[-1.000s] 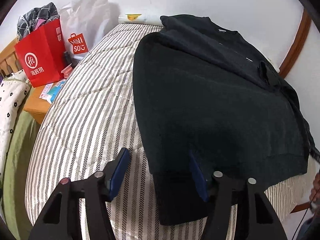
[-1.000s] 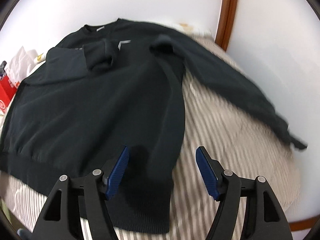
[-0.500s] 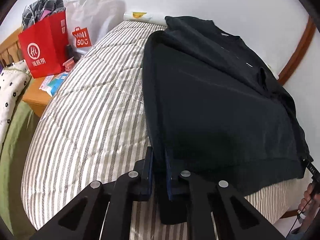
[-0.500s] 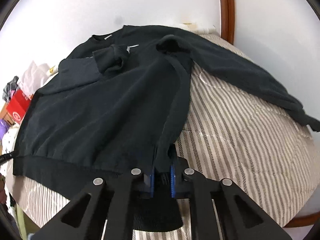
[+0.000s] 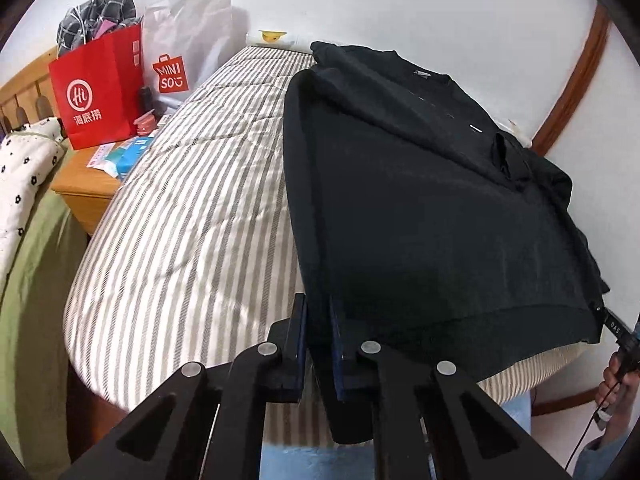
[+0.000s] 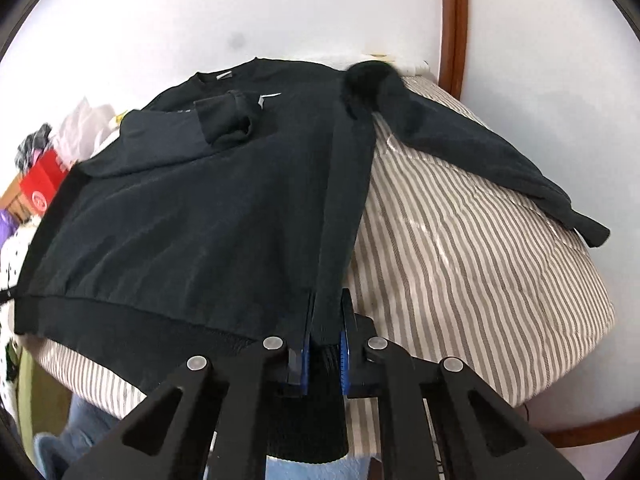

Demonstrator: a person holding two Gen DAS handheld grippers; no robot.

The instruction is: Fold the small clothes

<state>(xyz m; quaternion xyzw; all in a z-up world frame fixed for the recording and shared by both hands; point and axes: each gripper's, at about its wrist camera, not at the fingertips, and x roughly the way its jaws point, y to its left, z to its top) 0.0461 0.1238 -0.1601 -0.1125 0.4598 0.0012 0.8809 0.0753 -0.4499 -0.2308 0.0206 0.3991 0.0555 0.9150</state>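
Nearest, at 6 o'clock: left gripper and right gripper clenched on hem corners of black sweatshirt spread across striped bed. Farther, at 10 o'clock: white "MINISO" bag, red "Hi" bag.

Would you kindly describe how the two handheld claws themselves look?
Both the left claw and right claw have matte black angular arms with triangular cutouts, round silver bolts, and blue pads lining the fingers.
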